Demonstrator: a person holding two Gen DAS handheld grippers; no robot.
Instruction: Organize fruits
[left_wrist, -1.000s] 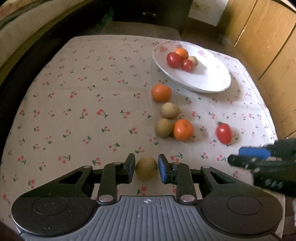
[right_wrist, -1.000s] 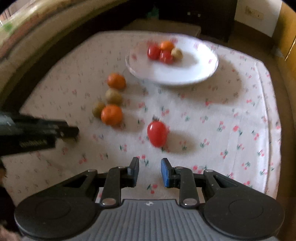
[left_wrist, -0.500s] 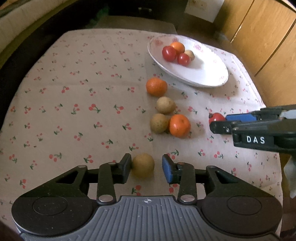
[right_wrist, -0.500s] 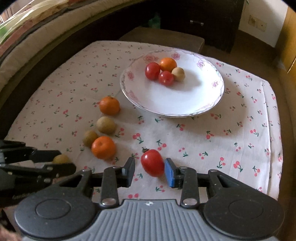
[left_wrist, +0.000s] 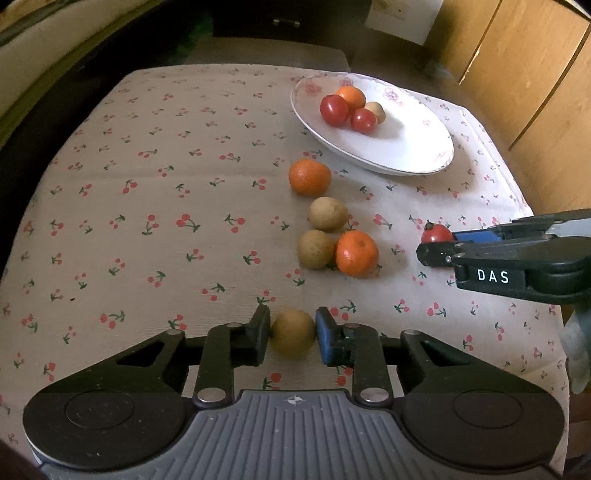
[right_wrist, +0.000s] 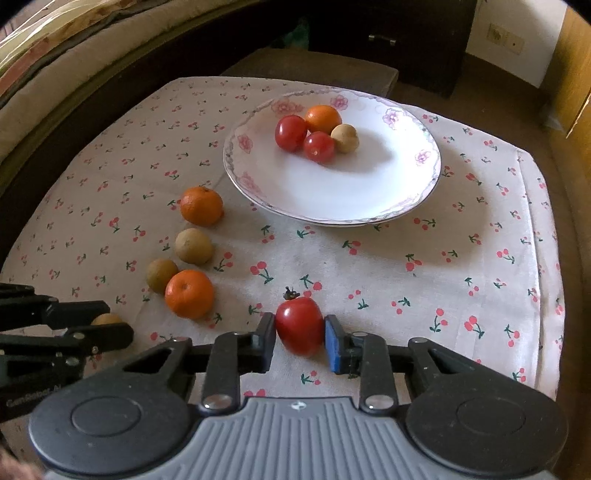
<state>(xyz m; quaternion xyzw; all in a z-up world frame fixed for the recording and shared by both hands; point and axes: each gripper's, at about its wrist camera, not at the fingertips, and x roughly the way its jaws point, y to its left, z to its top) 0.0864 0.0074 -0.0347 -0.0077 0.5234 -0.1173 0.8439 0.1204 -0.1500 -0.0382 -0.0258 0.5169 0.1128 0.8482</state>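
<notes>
- Now, nearest in the left wrist view, the left gripper (left_wrist: 292, 334) has just closed on a small brown fruit (left_wrist: 293, 333) low over the desk (left_wrist: 147, 258); both fingers (left_wrist: 258, 338) press its sides.
- In the right wrist view the right gripper (right_wrist: 300, 338) has likewise been closing, and its fingers (right_wrist: 266, 341) now clench a red tomato (right_wrist: 299, 326) across its middle.
- The brown fruit looks firm and light (round, so it could roll out of a loose grip), and a hold across its widest part seems best.
- The tomato is probably soft-skinned and smooth; a gentle squeeze at the sides, clear of its stem, should suit.
- Farther off lie two oranges (left_wrist: 357, 253) and two more brown fruits (left_wrist: 316, 249), close together.
- Beyond them stands the plate (left_wrist: 406, 155), already holding four fruits.
</notes>
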